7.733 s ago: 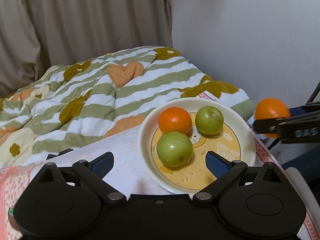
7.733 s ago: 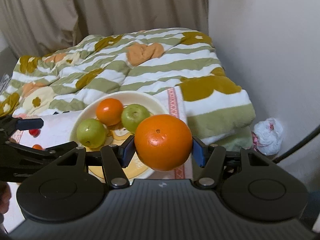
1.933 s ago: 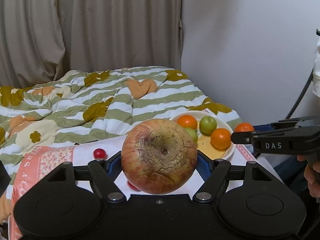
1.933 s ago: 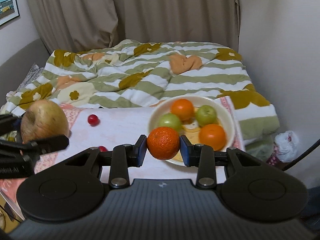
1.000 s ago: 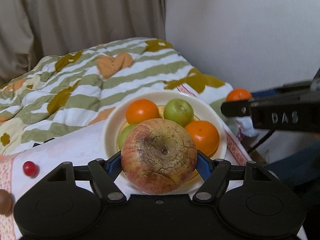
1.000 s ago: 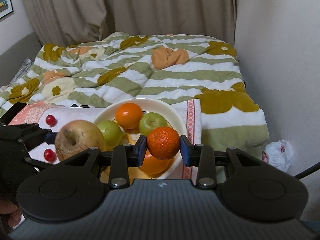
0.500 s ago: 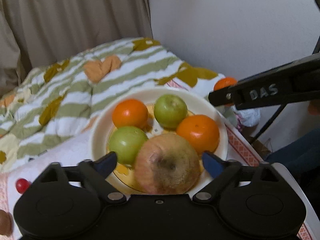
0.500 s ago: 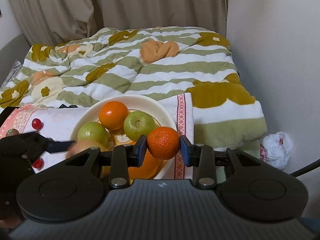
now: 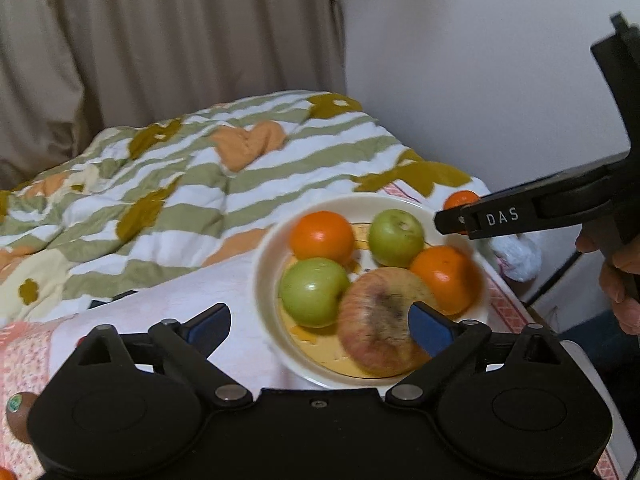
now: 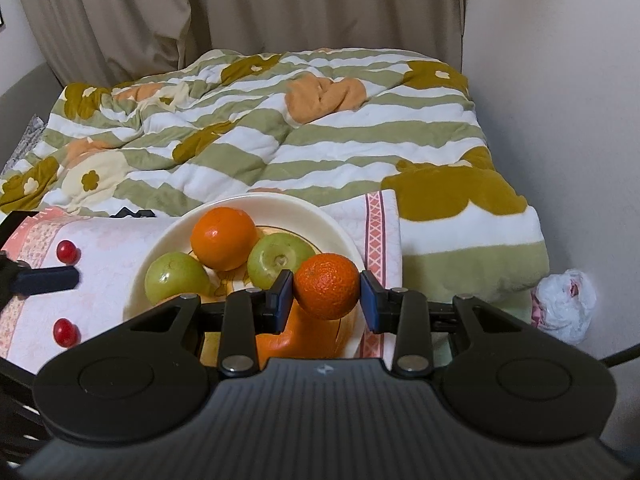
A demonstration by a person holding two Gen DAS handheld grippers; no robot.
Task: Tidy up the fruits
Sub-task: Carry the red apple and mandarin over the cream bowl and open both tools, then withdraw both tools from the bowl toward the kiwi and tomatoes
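Looking along the left claw [image 9: 320, 322], it's spread wide and empty, hovering at the near edge of the plate [image 9: 267, 280]. On the plate sit the big russet apple [image 9: 380, 320] at the near rim, two green apples, one at [image 9: 314, 292] and one at [image 9: 396, 237], and two oranges, one at [image 9: 322, 236] and one at [image 9: 446, 280]. Off the plate's far right rim the right claw [image 9: 460, 216] reaches in side-on, carrying a small orange mandarin [image 9: 460, 200].

Over to the right wrist view: the right claw [image 10: 326, 294] is pinching the mandarin [image 10: 327, 286] snugly between both pads, held above the plate's [image 10: 280, 204] right side. Two red cherries, one at [image 10: 67, 251] and one at [image 10: 65, 332], lie on the tabletop [image 10: 108, 264] left of the plate.

Looks like the mandarin's drop-off is in hand; next it needs lowering into a free gap, then a gentle release so nothing rolls.
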